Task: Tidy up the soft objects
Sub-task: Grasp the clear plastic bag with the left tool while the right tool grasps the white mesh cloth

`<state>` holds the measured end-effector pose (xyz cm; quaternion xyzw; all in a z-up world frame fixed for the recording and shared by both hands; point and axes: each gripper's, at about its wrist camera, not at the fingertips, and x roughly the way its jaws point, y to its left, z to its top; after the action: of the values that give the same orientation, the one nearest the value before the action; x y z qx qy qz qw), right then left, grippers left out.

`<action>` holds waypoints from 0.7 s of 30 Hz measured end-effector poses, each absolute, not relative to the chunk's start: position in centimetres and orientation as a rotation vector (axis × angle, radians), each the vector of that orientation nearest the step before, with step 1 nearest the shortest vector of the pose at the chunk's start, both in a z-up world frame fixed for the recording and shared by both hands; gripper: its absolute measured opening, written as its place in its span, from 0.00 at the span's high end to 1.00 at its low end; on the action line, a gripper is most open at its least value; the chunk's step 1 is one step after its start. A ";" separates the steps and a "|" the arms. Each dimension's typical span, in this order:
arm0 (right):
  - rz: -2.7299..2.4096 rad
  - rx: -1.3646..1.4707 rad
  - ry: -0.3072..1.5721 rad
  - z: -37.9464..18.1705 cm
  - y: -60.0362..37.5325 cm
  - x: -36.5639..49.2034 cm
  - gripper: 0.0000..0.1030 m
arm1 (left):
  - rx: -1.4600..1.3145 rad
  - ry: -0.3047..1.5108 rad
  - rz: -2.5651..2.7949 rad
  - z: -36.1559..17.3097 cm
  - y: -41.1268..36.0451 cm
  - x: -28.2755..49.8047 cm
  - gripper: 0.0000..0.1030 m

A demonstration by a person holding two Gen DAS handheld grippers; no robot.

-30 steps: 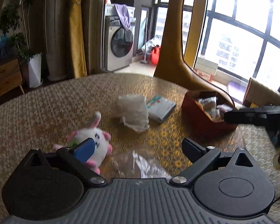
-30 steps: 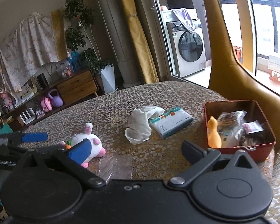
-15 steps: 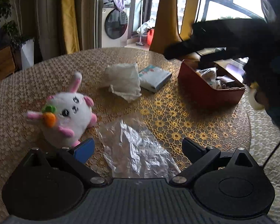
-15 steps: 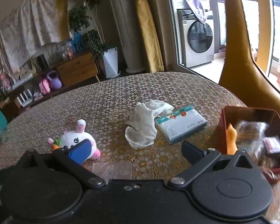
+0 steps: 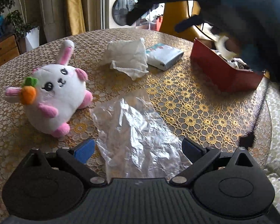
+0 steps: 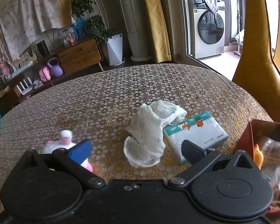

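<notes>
Though blurred, left gripper point(image 5: 138, 147) agape above plastic wrap point(image 5: 136, 130).

Both tongs point(image 5: 138, 149) point(image 6: 136, 150) wide apart, empty

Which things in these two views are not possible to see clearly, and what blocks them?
- Red box contents, left wrist view: a dark blurred shape, likely the right gripper, covers them.
- Red box, right wrist view: cut off by the right edge and the right gripper body.
- Plush bunny, right wrist view: blurred, mostly behind the blue finger.
- Tissue pack print: too small to read.
</notes>
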<state>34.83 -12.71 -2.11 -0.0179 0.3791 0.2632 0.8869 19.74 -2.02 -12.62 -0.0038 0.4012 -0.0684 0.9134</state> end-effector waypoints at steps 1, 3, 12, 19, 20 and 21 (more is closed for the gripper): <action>0.546 -0.046 0.794 -2.3 -12.4 35.5 0.00 | 0.001 0.826 -0.142 -12.9 -2.2 19.7 0.03; 0.538 -0.069 0.799 -2.8 -11.9 36.5 0.00 | 0.024 0.824 -0.133 -13.3 -2.6 19.7 0.03; 0.504 -0.147 0.815 -5.8 -9.9 40.6 0.00 | 0.039 0.833 -0.108 -14.8 -2.8 20.2 0.04; 0.498 -0.175 0.828 -7.6 -8.8 42.2 0.01 | 0.044 0.806 -0.104 -14.3 -2.7 20.6 0.36; 0.498 -0.171 0.830 -7.8 -8.7 42.4 0.02 | 0.051 0.802 -0.105 -14.3 -2.8 20.7 0.43; 0.500 -0.171 0.832 -8.0 -8.6 42.5 0.03 | 0.054 0.800 -0.116 -14.2 -2.8 20.9 0.47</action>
<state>42.53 -8.62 -8.01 -0.0822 0.3994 0.2399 0.8810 20.87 -2.82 -14.18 0.0260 0.3890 -0.0563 0.9191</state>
